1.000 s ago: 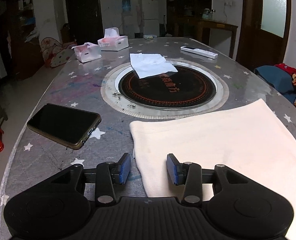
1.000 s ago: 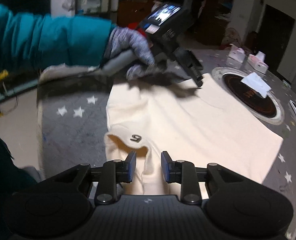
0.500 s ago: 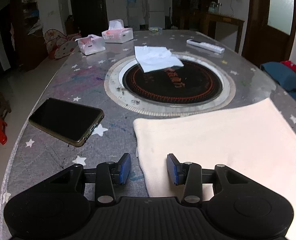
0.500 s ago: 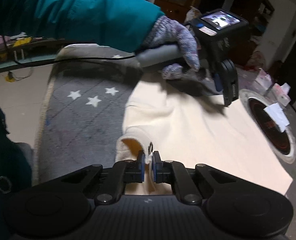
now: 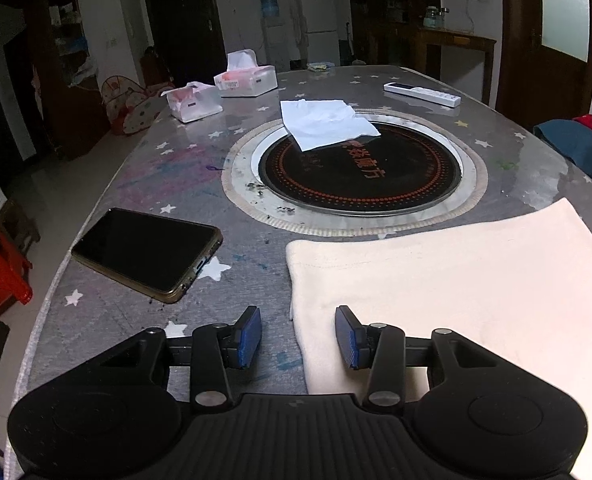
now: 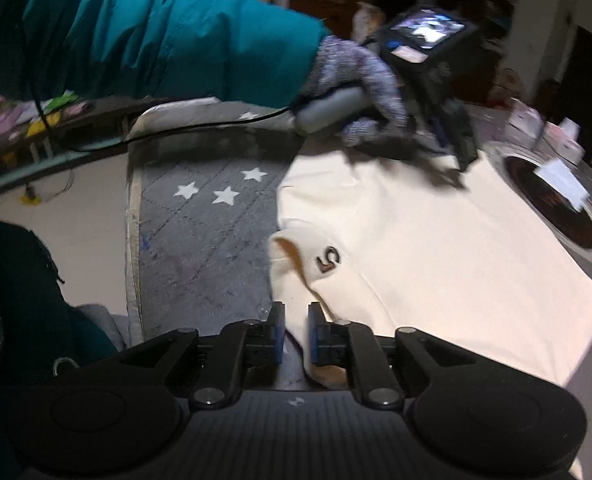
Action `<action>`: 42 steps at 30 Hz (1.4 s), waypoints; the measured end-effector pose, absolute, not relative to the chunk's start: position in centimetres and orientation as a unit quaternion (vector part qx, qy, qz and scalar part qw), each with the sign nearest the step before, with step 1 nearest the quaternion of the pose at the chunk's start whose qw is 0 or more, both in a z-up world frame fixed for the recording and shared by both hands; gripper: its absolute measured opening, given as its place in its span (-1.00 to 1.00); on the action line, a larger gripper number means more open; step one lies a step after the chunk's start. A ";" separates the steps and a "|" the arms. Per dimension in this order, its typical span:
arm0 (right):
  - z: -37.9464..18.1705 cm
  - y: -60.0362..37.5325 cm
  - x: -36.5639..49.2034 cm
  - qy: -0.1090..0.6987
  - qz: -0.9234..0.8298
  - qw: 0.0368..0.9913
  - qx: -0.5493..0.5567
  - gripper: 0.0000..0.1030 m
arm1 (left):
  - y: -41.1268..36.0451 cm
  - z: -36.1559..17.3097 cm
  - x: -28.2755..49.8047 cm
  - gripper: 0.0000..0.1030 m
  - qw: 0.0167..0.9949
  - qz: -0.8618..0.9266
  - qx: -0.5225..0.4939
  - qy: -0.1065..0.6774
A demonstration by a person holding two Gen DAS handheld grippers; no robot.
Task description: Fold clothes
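A cream garment [image 5: 456, 292] lies flat on the star-patterned table [image 5: 176, 172]. My left gripper [image 5: 298, 336] stands open and straddles the garment's left edge near its corner. In the right wrist view the garment [image 6: 436, 248] shows its neck opening and a small dark label [image 6: 328, 260]. My right gripper [image 6: 296, 330] is nearly closed, with the cloth's edge just below the neck opening pinched between its blue pads. Farther off, a gloved hand [image 6: 352, 76] in a teal sleeve holds the left gripper [image 6: 456, 148] over the garment's far edge; it is blurred.
A black phone [image 5: 148, 252] lies left of the garment. Beyond it are a round black hotplate [image 5: 360, 172] with a white paper [image 5: 324, 122] on it, two tissue boxes [image 5: 246, 78], and a remote [image 5: 422, 93]. The table edge [image 6: 132, 240] runs close on the left.
My right gripper closed on the garment's neck edge and has shifted, so the neck now sits farther up and right. The left gripper stays open and has barely moved along the garment's edge.
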State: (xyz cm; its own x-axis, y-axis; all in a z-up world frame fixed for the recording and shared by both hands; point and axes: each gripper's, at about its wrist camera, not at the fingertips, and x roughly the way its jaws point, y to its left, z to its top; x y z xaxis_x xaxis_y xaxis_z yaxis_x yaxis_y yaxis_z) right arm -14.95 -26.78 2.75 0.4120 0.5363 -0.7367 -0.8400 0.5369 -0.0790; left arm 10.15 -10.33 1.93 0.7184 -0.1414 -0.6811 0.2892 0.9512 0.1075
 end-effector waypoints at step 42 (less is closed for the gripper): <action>1.4 -57.0 -11.1 0.361 -0.020 0.922 0.138 -0.91 | -29.6 2.2 -5.2 -0.86 0.823 -0.434 0.083 0.358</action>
